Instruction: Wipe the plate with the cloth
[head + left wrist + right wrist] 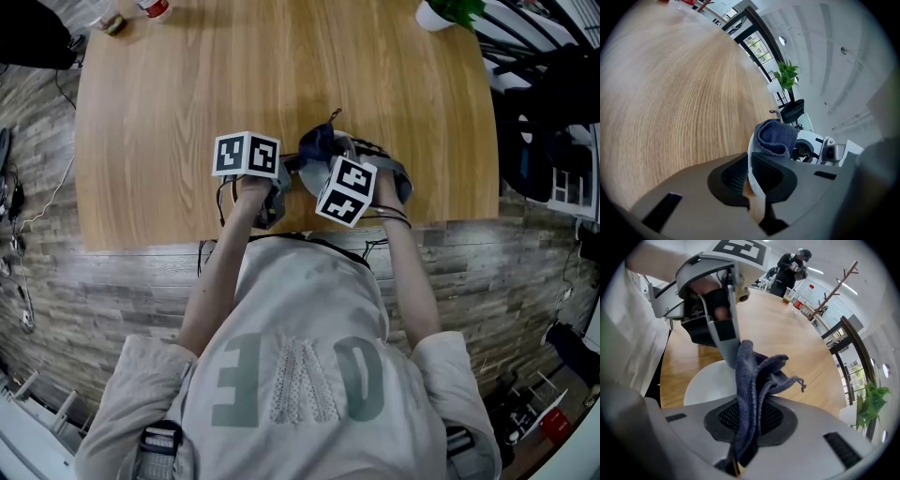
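Note:
A white plate [751,161] is clamped by its rim in my left gripper [751,180], held on edge above the wooden table [670,93]. My right gripper [749,423] is shut on a crumpled blue-grey cloth [752,380], which presses against the plate's white face [710,383]. From the left gripper view the cloth [776,137] bunches over the plate's top edge. In the head view both grippers sit close together near the table's front edge, with the cloth [317,142] showing between the left gripper [272,192] and the right gripper [323,169]. The plate is mostly hidden there.
The table [281,75] stretches ahead. A red-capped item [155,9] stands at its far left corner and a potted plant [448,13] at the far right. A person [790,266] stands beyond the table in the right gripper view.

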Demonstrator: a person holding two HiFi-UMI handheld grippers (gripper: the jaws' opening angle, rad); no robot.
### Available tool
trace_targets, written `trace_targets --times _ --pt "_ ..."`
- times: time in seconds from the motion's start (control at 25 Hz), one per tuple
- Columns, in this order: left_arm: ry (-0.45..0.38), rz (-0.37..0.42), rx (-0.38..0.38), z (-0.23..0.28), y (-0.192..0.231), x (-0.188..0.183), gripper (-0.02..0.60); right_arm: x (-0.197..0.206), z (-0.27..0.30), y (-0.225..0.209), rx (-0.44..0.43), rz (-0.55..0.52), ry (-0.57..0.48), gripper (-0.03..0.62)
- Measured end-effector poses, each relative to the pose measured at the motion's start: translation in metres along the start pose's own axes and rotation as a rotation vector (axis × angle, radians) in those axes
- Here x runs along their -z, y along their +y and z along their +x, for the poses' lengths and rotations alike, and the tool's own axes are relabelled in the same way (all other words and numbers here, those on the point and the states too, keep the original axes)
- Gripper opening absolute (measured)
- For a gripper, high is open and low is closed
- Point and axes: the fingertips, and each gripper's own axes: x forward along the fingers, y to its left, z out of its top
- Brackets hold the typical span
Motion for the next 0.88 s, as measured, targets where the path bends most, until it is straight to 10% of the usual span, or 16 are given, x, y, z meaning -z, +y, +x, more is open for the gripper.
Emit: trace_targets --times 0.88 --pt "-0.005 0.013 -0.010 0.003 0.003 0.000 0.031 -0.019 -0.034 0.094 -0.201 -0.237 -0.045 0.057"
